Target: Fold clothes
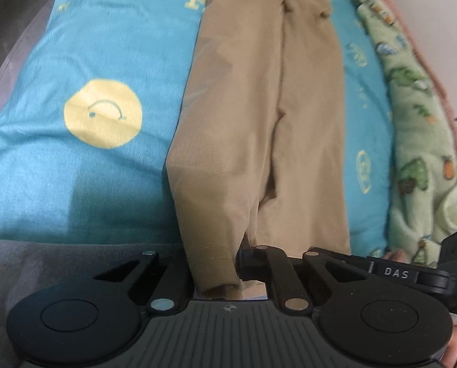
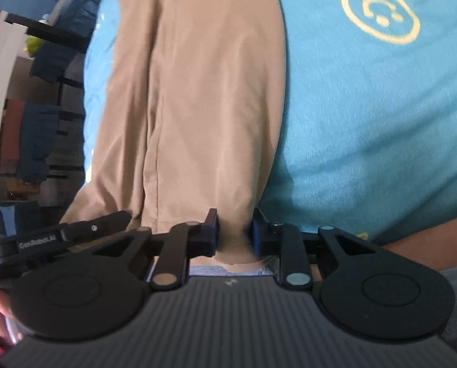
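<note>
Blanket: the blue blanket point(image 1: 99, 46) with yellow smiley prints spreads ahead of both my grippers and carries everything else; it fills the ground to the left of my left gripper and to the right of my right one.
Trousers: the tan trousers point(image 1: 259, 92) lie lengthwise on the blanket, running straight away from my fingers in both views, the two legs side by side with a seam line between them.
Green cover: a pale green fleece cover point(image 1: 418, 141) with printed figures lies ahead and to the right of my left gripper, along the blanket's edge.
Shelves: in the right wrist view, dark shelves with folded blue cloth point(image 2: 41, 128) stand off to my left, beyond the blanket.
Left gripper: my left gripper point(image 1: 216, 263) is clenched on one hem end of the trousers, the cuff hanging down between my fingers.
Right gripper: my right gripper point(image 2: 233, 233) is clamped on the other end, tan cloth bunched between the blue pads point(image 2: 211, 227).
</note>
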A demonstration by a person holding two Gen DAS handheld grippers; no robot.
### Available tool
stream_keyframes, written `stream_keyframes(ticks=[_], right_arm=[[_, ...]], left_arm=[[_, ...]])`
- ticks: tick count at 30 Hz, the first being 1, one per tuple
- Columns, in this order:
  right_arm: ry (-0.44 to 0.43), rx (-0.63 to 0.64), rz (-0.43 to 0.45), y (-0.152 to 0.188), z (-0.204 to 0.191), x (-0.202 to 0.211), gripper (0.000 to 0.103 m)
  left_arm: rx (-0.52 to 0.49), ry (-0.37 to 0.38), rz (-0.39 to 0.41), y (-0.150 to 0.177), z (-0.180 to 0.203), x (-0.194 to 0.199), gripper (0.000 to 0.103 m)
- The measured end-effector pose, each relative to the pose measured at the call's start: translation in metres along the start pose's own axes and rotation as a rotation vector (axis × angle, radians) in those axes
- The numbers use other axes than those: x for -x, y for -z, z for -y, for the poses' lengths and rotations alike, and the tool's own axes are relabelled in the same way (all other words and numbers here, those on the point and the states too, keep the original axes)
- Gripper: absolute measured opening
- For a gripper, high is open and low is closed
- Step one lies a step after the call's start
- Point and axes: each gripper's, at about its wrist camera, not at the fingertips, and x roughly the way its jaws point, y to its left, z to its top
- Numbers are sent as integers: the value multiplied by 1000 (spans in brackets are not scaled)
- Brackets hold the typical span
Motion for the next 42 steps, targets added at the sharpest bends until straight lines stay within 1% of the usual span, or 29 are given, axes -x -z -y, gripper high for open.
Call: stream_keyframes(ticks=[1,2,3,4,7,12,15,17,20,23,25,27,30,32,34,36,37,40,42], right_arm=[[-18,-2,21,1,1,6,24],[-35,-3,43,2,3,11,21],[-53,-5,63,4,4,17,9],[-76,-7,75,4,5,21,9],[-142,-12,110,5,8,35,9],[-254,-20,168,7,12,58,9],[-319,-23,203,8,14,71,9],[-341,-3,231,3,1,74,9],[-374,20,271,5,2,95,9],[-407,46,290,9,6,118,9],[-413,80,295,18,5,130,9],[-415,108,289,31,6,140,9],[-411,143,271,54,9,151,9],[-417,145,268,65,13,159,9],[-413,148,285,65,13,164,9],[-405,178,311,56,8,164,9],[-393,185,325,49,5,162,9],[-357,173,360,20,-1,150,9],[-360,129,377,-5,-2,141,9]], left_arm=[[-1,14,17,1,0,5,8],[-1,29,35,2,-1,11,8],[-1,46,52,3,-1,17,8],[0,64,68,3,-2,23,8],[-4,87,110,3,-1,38,8],[37,144,167,7,-4,56,7],[44,200,224,11,10,69,7],[41,233,257,14,21,79,7],[35,273,296,19,31,94,7],[35,316,308,32,34,108,7],[45,347,310,46,35,117,7],[74,378,311,64,34,125,7],[108,419,300,101,32,136,7],[131,436,283,115,31,138,7],[139,431,281,113,31,134,7],[109,401,313,98,33,130,7],[114,391,322,89,35,126,7],[127,368,335,57,43,114,7],[124,334,353,31,49,107,8]])
